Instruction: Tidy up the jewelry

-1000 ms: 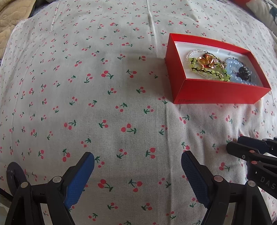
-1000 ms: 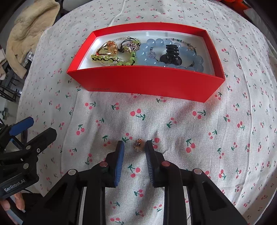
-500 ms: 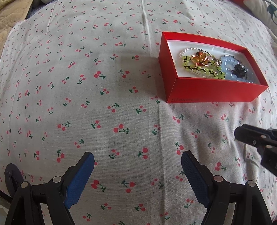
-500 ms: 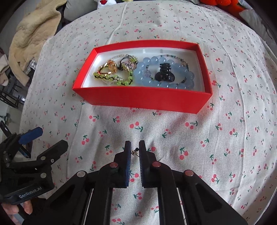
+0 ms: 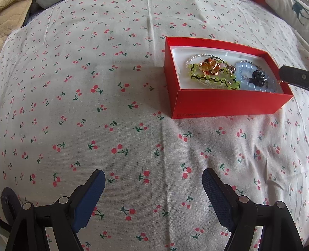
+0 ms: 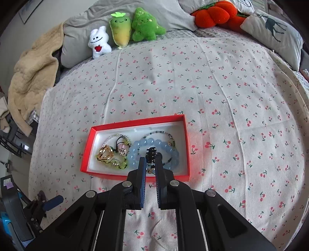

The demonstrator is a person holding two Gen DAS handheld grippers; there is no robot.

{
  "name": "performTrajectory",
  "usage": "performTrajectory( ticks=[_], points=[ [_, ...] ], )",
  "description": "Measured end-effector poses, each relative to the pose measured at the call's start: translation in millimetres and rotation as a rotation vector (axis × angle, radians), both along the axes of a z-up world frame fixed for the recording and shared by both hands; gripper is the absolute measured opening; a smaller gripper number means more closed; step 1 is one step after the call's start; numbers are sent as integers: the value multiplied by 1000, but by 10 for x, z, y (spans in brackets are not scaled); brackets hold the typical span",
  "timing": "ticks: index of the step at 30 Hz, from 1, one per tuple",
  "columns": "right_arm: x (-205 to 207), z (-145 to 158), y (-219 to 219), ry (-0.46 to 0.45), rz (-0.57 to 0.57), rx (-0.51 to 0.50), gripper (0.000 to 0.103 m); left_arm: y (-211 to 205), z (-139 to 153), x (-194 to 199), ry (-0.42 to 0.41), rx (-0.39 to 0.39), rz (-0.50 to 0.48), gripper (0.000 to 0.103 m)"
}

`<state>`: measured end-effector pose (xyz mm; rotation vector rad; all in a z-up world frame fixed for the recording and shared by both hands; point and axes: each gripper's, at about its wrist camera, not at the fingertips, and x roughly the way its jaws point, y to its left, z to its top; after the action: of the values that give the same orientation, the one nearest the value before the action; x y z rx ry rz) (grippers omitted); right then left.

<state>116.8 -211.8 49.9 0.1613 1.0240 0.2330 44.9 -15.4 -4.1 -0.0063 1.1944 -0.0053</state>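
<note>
A red box with a white inside lies on the cherry-print bedspread; it also shows in the left wrist view. It holds a blue bead bracelet, a green bead bracelet, a gold clip and a black claw clip. My right gripper is shut on a small gold earring and holds it high above the box's near right part. Its tip shows in the left wrist view. My left gripper is open and empty, low over bare cloth, left of the box.
Plush toys and grey pillows line the back of the bed. A beige blanket hangs at the left edge. An orange plush and a deer cushion sit at the back right.
My right gripper closed on the small earring on the cloth, lifted it and carried it forward over the box. My left gripper stayed open and shifted a little.
</note>
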Motion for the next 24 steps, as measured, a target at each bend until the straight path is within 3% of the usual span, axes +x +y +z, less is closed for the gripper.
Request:
performTrajectory(
  ticks=[7, 9, 11, 12, 20, 24],
  points=[
    [81, -81, -55, 22, -25, 17, 11, -67, 3, -11, -5, 6, -18, 86],
    [71, -65, -57, 28, -25, 14, 20, -78, 17, -15, -10, 3, -17, 86],
    [31, -17, -66, 14, -11, 16, 41, -84, 38, -23, -14, -7, -15, 87],
    [7, 9, -77, 6, -9, 14, 45, -82, 44, -28, -14, -11, -11, 88],
    [-330, 15, -225, 39, 5, -81, 50, -88, 64, -102, -1, -5, 46, 103],
    [-509, -110, -301, 92, 1, -133, 66, -148, 100, -156, -17, 1, 59, 103]
  ],
)
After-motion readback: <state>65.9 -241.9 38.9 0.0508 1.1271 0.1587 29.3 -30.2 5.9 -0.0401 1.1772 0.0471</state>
